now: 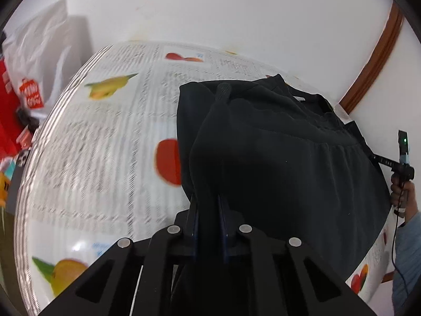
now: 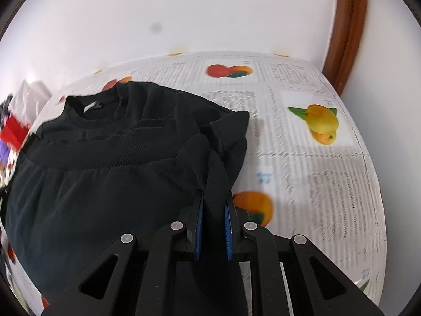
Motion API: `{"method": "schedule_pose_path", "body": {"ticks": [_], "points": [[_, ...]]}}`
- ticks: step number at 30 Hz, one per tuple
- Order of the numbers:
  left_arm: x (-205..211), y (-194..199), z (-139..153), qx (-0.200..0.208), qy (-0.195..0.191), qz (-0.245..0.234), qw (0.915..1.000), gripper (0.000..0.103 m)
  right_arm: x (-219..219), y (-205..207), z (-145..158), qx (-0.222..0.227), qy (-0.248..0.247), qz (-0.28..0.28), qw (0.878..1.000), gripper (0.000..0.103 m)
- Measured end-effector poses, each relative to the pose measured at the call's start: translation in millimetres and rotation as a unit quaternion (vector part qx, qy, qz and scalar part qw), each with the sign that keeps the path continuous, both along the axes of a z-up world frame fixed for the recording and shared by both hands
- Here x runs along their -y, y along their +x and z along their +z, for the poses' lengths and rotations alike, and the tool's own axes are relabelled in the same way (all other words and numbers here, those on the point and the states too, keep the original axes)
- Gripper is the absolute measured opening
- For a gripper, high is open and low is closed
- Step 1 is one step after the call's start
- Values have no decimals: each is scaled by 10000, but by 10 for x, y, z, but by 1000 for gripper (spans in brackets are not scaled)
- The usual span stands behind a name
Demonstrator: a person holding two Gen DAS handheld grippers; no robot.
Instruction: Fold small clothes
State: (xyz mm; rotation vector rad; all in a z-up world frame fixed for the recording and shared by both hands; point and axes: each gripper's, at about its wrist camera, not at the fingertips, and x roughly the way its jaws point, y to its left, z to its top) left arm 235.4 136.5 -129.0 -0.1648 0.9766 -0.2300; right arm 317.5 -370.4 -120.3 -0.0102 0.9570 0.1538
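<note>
At the far left of your left wrist view sits a white bag (image 1: 39, 60) with red clutter beneath it, well apart from the work. Moving right, the fruit-print table cover (image 1: 105, 137) fills the left half of the frame. At the centre your left gripper (image 1: 208, 202) is clamped on a fold of the black shirt (image 1: 289, 171), cloth running up between its jaws. The shirt spreads across the right half, and at the right edge you can see your right hand (image 1: 401, 192) on its handle.

In the right wrist view the black shirt (image 2: 105, 171) lies in the left and centre, collar toward the upper left, on the table cover (image 2: 315, 184). Your right gripper (image 2: 214, 205) is pinched on the shirt's right edge near the sleeve.

Carry both corners at the same height and pace, keep the hem taut between them, and lay it square to the collar before you let go
</note>
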Motion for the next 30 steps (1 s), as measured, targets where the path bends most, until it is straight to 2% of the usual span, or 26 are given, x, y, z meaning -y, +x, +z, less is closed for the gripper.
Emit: {"method": "schedule_pose_path", "body": {"ticks": [3,5,6,8,12,15,20,23,25,27,28,30], "points": [[139,147,-4,-39,-51,-62,10000,12,62,126,14,92,-195,-123,9997,14],[175,210,-10,-92,-48,-44,9999,12,139,197,19,25,-123,-231,9997,18],[179,228,-9,-126,-36,-27,9999,14,193,198,18,-24,-42,-305,9995,21],[163,195,-7,-131,-20,9,9999,18,261,139,17,-104,-51,-403,9991,33],[145,47,-4,-56,167,-26,9998,31,303,-275,51,35,-260,-482,9985,34],[121,-87,4,-82,240,-85,9996,33,357,-575,35,96,-362,-587,9976,36],[68,-387,46,-24,319,-107,9994,39,538,-1046,70,107,-374,-1181,9922,36],[21,-571,58,9,283,-120,9995,42,384,-1251,227,309,-794,-1363,9870,37],[-13,-683,63,8,296,-114,9995,43,164,-1340,361,562,-1022,-1294,9847,38],[-56,-802,68,32,304,-64,9995,45,-93,-1381,454,758,-1043,-1152,9849,42],[-91,-868,72,55,288,-28,9996,46,-297,-1396,499,870,-996,-1000,9862,47],[-170,-986,82,84,280,97,9995,52,-613,-1414,531,1006,-902,-735,9881,52]]}}
